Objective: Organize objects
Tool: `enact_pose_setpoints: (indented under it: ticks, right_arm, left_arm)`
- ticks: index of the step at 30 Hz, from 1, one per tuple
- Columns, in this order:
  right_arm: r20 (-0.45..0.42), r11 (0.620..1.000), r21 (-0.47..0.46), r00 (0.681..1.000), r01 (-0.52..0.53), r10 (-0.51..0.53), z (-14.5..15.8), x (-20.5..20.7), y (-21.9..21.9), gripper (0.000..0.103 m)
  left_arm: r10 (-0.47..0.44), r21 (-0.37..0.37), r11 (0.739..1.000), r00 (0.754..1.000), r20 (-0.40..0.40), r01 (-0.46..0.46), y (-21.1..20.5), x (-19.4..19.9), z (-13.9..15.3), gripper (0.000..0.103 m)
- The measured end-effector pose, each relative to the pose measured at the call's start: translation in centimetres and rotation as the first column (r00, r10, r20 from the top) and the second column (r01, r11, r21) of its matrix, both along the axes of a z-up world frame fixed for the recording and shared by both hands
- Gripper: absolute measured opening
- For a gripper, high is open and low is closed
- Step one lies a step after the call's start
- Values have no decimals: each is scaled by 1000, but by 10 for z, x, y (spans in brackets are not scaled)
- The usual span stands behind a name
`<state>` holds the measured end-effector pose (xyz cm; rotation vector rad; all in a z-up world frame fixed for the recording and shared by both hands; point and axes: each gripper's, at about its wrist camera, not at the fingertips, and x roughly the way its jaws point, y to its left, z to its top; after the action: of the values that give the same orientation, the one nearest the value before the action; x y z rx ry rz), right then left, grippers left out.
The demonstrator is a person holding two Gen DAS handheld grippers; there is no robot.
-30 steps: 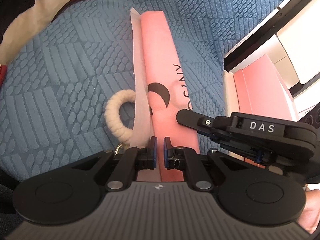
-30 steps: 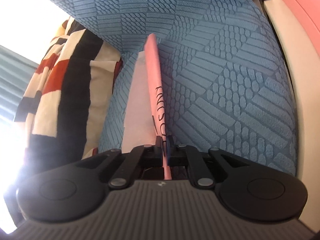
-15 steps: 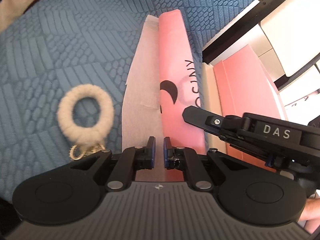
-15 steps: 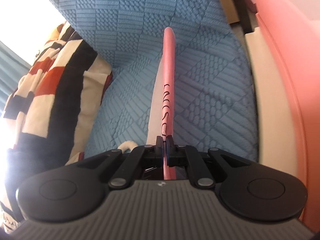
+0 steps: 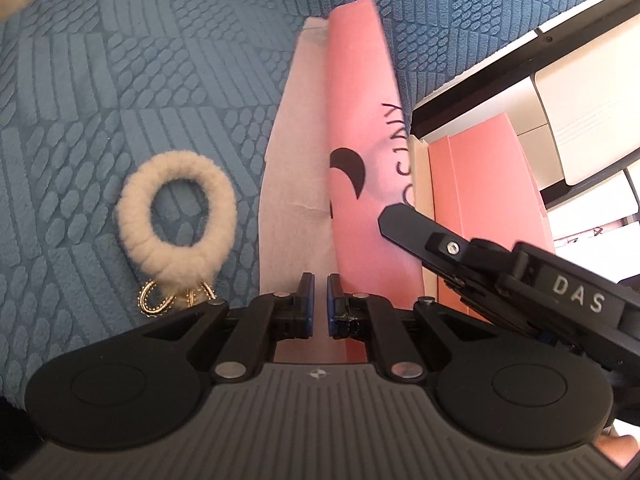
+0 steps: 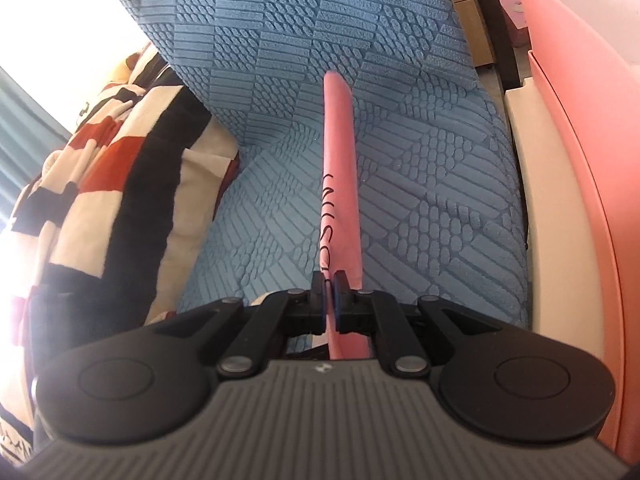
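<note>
The pink pouch (image 5: 360, 152) with black lettering runs up the middle of the left wrist view, from the lower centre to the upper centre, and a pale translucent sheet (image 5: 294, 168) hangs alongside its left edge. In the right wrist view the same pouch (image 6: 340, 184) is seen edge-on, a narrow pink strip rising from the bottom centre up to mid-frame over the blue cover.

The right gripper (image 6: 330, 300) has its jaws nearly together, pinching the near edge of the pouch between the pads. In the left wrist view that gripper (image 5: 404, 220) reaches in from the lower right, its tip against the pouch's right edge. The left gripper (image 5: 318, 306) is almost closed too, with only a thin slot between its blue pads; the pale sheet lies in line with that slot, but whether the pads press on it I cannot tell.

Left of the pouch, a cream fluffy ring (image 5: 176, 216) with a gold clasp lies on the blue textured cover (image 5: 120, 80). At the right of the frame sits a pink box (image 5: 488, 208). In the right wrist view a striped blanket (image 6: 100, 184) fills the left side.
</note>
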<state>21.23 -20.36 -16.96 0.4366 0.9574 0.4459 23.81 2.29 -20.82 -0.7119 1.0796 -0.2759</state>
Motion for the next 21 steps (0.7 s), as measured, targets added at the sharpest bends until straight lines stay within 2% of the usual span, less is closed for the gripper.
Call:
enact_pose_setpoints:
  ticks: [10, 17, 21]
  right_arm:
    - [-17, 985, -161, 998, 61, -64, -6, 4, 1, 7]
    - [-40, 984, -157, 995, 80, -87, -12, 5, -7, 7]
    - [-40, 988, -136, 996, 76, -82, -11, 4, -5, 7]
  left_arm:
    - [-5, 24, 1000, 1000, 22, 4, 1, -2, 7, 9]
    - [-19, -10, 1000, 998, 65, 20, -2, -1, 13, 9]
    - [-51, 17, 999, 997, 66, 50, -8, -5, 11, 9]
